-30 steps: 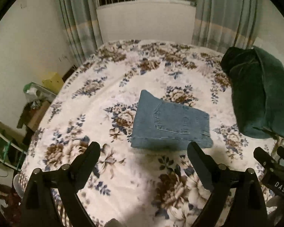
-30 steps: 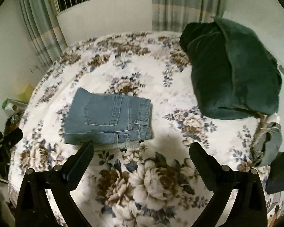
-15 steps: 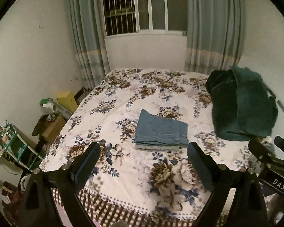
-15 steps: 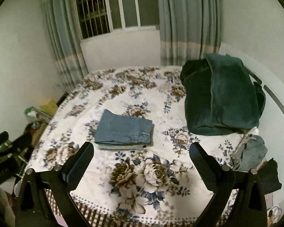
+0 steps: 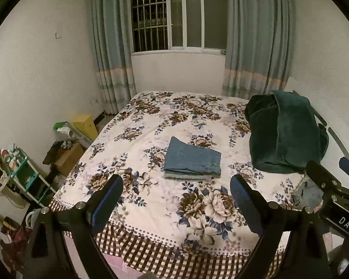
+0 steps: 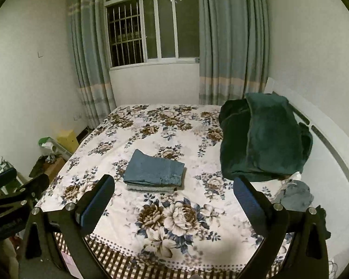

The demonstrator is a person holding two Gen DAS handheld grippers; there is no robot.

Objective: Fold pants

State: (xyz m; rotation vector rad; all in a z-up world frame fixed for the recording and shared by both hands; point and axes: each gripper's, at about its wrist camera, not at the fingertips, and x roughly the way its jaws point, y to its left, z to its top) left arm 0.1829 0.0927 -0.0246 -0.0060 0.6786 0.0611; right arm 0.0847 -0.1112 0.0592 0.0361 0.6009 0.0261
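On the floral bedspread (image 5: 151, 125) the folded pants (image 5: 192, 160) lie squared mid-bed, so my left gripper (image 5: 175, 194), jaws just widened, and right gripper (image 6: 174, 194) hang open, empty.

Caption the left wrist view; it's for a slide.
Folded jeans lie on the floral bedspread, beyond the open left tool.

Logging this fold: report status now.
Left tool, right tool open, empty. Jeans folded on bed. Nothing in the way.

Blue denim pants (image 5: 193, 159) (image 6: 154, 171) — folded into a flat rectangle — lying mid-bed on a grey folded layer
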